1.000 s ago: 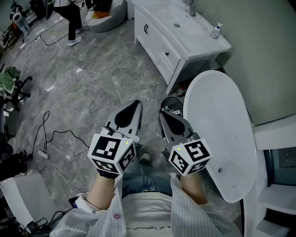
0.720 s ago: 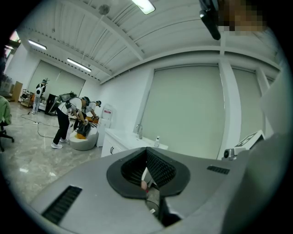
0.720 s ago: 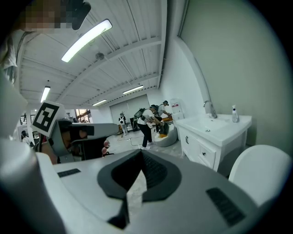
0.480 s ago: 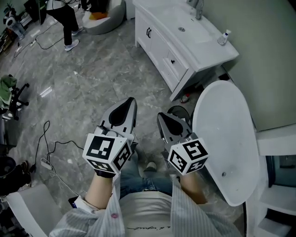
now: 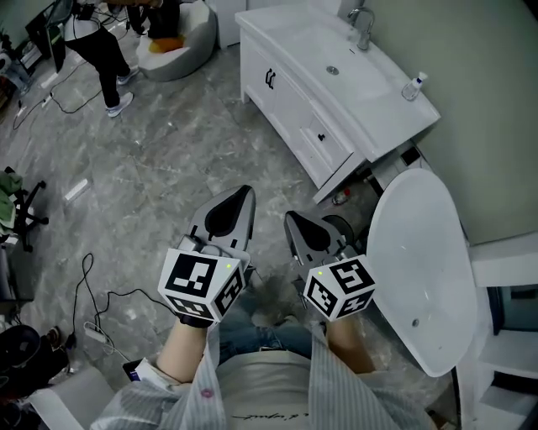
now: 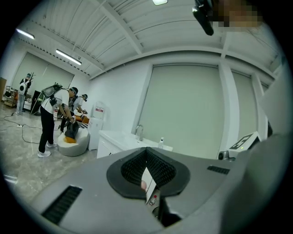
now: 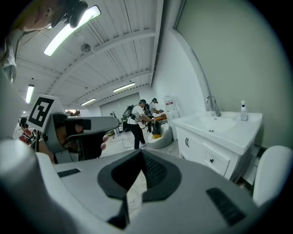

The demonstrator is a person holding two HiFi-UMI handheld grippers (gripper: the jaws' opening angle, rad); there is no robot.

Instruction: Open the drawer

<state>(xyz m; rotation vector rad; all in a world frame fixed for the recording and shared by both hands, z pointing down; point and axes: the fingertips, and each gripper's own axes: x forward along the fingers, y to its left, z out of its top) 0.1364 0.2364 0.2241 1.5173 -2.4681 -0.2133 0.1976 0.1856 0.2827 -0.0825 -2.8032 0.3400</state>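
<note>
A white vanity cabinet [image 5: 294, 101] with a sink stands ahead at the upper right of the head view. Its small drawer [image 5: 324, 141] has a dark knob, seen also in the right gripper view as the drawer [image 7: 214, 159]. My left gripper [image 5: 241, 198] and right gripper [image 5: 292, 221] are held side by side over the grey floor, well short of the cabinet. Both point toward it, shut with nothing in them. In the left gripper view the left gripper [image 6: 146, 151] has its pads together and the cabinet [image 6: 110, 142] is far off. The right gripper [image 7: 138, 153] looks the same.
A white oval tabletop [image 5: 420, 269] is close on my right, with a dark bin [image 5: 340, 225] beside it. A faucet [image 5: 363, 25] and a bottle [image 5: 414, 86] stand on the vanity. A person [image 5: 99, 50], a beanbag [image 5: 172, 46] and floor cables [image 5: 92, 281] are to the left.
Both grippers and I have moved forward across the floor toward the vanity, which now sits nearer and lower in the head view. Both jaws stayed shut.
</note>
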